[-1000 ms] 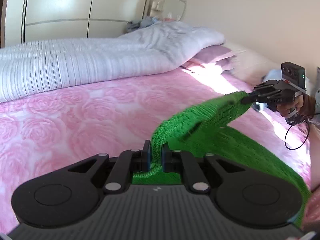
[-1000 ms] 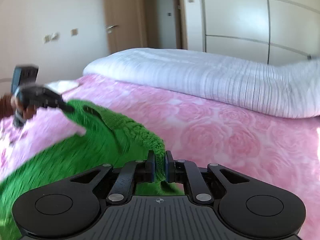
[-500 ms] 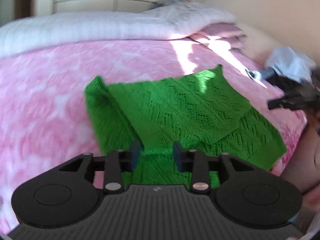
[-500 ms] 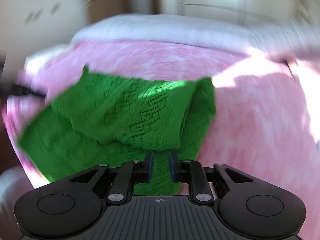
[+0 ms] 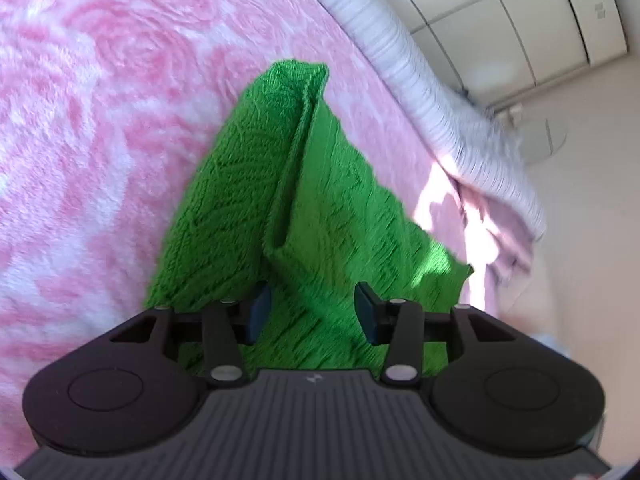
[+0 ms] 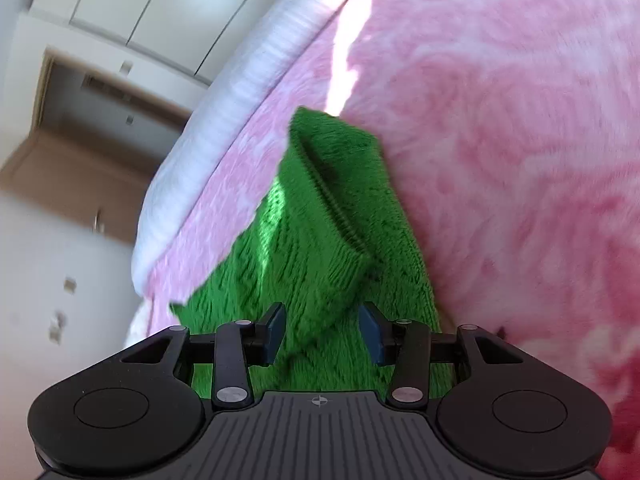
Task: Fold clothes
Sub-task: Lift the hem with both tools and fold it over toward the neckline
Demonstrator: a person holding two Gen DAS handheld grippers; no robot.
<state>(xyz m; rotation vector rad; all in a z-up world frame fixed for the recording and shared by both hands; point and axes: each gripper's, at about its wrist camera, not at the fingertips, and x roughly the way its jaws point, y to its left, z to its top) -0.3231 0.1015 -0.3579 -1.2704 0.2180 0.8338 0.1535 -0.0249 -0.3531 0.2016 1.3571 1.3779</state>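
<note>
A green knitted garment (image 5: 312, 200) lies folded over itself on the pink rose-patterned bedspread (image 5: 80, 100). In the left wrist view a doubled edge runs up its middle to a far corner. My left gripper (image 5: 312, 312) stands open just above the near part of the garment, with knit showing between its blue-padded fingers but not clamped. In the right wrist view the same garment (image 6: 320, 240) shows a folded flap with a ribbed edge. My right gripper (image 6: 322, 330) is open too, right over the flap's near end.
A white ribbed duvet (image 5: 420, 92) is rolled along the far side of the bed, also seen as the duvet (image 6: 224, 120) in the right wrist view. Pale wardrobe doors (image 5: 520, 20) and a wooden door (image 6: 80, 160) stand beyond. Both views are tilted.
A second ago both grippers held the garment's edge up, shut on it. They laid it down folded on the bed, opened, and both views have since tilted over it.
</note>
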